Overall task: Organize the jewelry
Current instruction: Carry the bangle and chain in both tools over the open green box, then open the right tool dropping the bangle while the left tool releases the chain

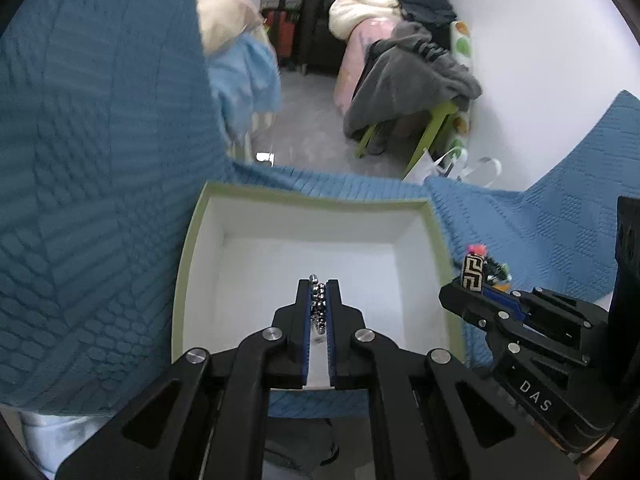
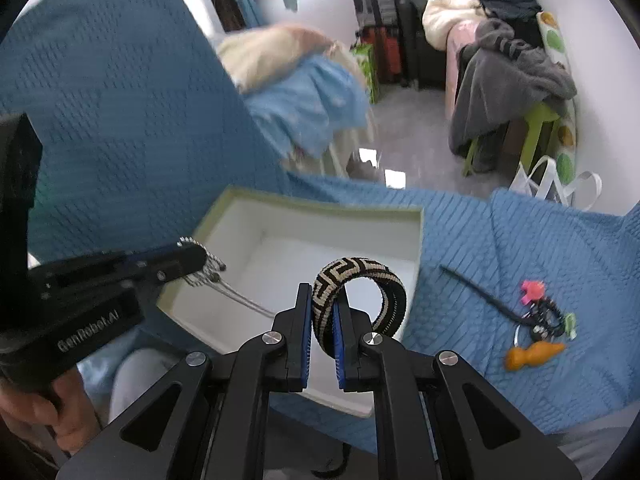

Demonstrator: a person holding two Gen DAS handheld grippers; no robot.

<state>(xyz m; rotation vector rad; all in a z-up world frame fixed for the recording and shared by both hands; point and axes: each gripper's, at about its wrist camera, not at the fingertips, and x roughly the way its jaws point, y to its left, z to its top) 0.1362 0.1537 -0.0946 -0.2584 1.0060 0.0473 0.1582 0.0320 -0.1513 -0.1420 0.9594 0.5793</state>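
Bangle (image 2: 360, 300) whole only in right view, chain (image 2: 240, 300) too

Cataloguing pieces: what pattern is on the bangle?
Black-and-cream Greek-key weave on the bangle; right wrist view shows it best.

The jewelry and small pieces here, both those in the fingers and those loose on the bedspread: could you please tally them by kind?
Beaded metal chain, held in the left gripper: 1
Woven black-and-cream bangle, held in the right gripper: 1
Black stick: 1
Orange figure: 1
Tangle of small trinkets, not separable: 1
Total: 5
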